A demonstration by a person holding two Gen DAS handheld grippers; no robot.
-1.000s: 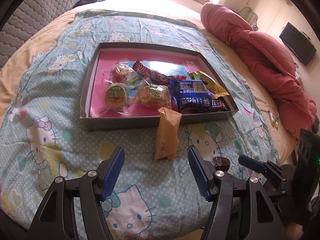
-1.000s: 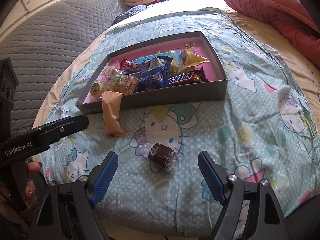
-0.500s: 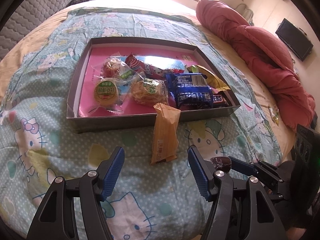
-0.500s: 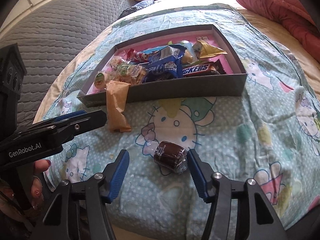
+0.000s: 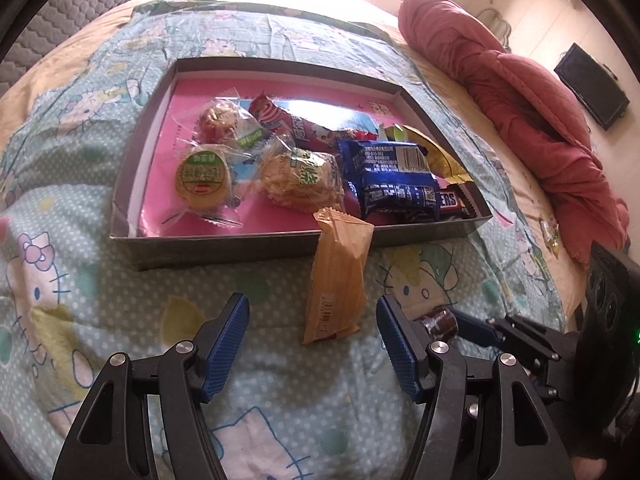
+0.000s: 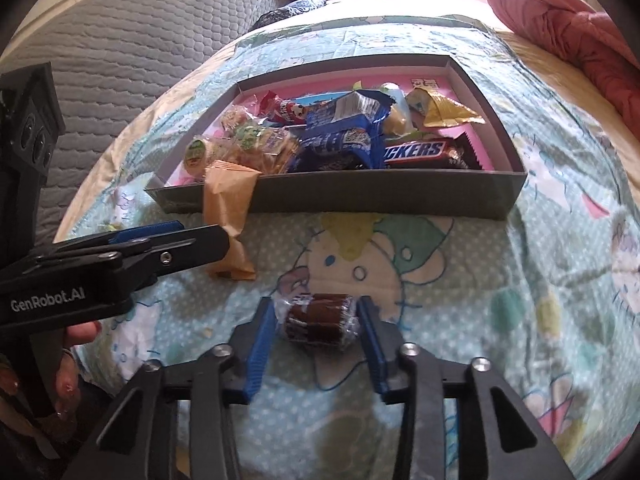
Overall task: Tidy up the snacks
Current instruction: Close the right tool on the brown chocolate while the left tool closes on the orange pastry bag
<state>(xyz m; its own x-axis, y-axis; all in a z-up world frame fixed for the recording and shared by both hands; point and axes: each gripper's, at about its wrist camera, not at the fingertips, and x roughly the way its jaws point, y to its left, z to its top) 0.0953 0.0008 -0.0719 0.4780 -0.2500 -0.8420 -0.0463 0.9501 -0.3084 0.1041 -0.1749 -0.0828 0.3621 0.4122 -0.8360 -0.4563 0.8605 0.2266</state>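
A brown chocolate cake in clear wrap [image 6: 320,320] lies on the cartoon-print quilt [image 6: 480,280]. My right gripper [image 6: 318,310] is closing on it, and both blue pads touch the wrapper's ends. The same cake [image 5: 438,320] peeks out past my left gripper's right finger. An orange packet [image 5: 338,276] leans with its top edge over the front wall of the grey box [image 5: 224,246]. My left gripper [image 5: 312,304] stands open, its fingers on either side of the packet's lower end without touching it. Several wrapped snacks fill the box on its pink floor.
A red blanket [image 5: 532,120] is heaped along the bed's right side. A grey quilted cover [image 6: 120,48] lies to the left of the bed. A person's hand [image 6: 68,364] holds the left gripper's handle. A dark screen [image 5: 592,84] stands by the far wall.
My right gripper's jaws have come in from wide apart to the cake's ends. Both grippers moved lower and closer to the quilt. The left jaws kept their width.
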